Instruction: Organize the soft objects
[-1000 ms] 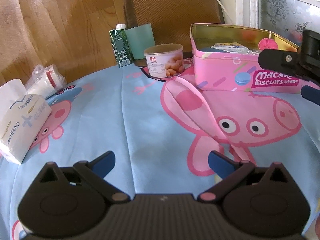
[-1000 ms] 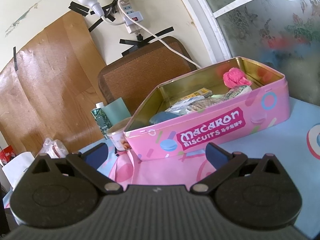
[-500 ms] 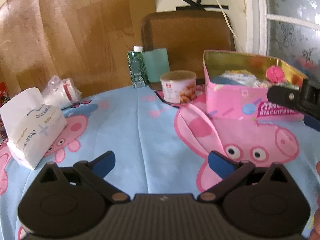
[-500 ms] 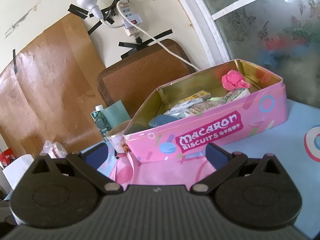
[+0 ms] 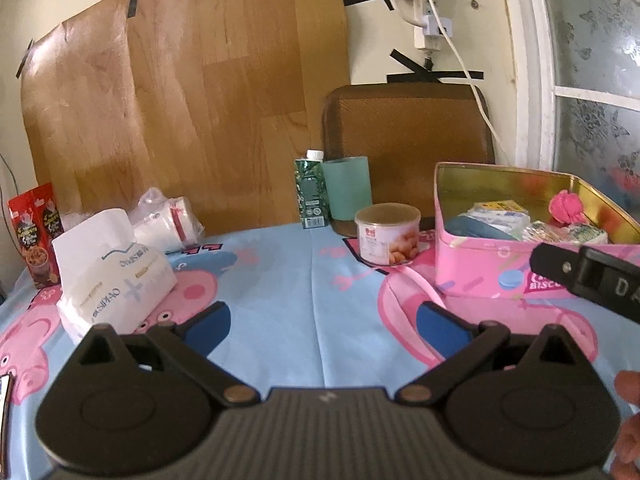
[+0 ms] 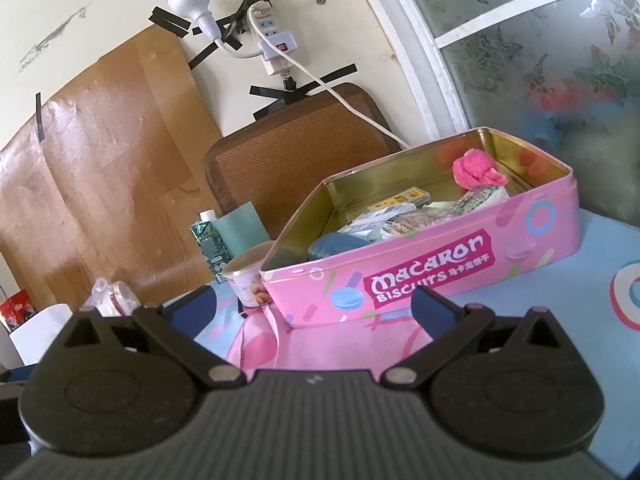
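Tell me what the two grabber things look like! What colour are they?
Both look alike. The left gripper and the right gripper are matte black, with a ribbed grey-black middle, two round discs, and slanted link bars with shiny metal pins. The jaws have dark blue tips. Seen from the left camera, the right gripper's side carries white letters, "DA". No cables or sleeves show.

A lived-in home dining corner.
A cartoon-pig tablecloth (image 5: 280, 280) covered the table, a power strip (image 6: 276, 48) was taped to the wall, and a tissue pack (image 5: 116, 280) lay beside snacks.
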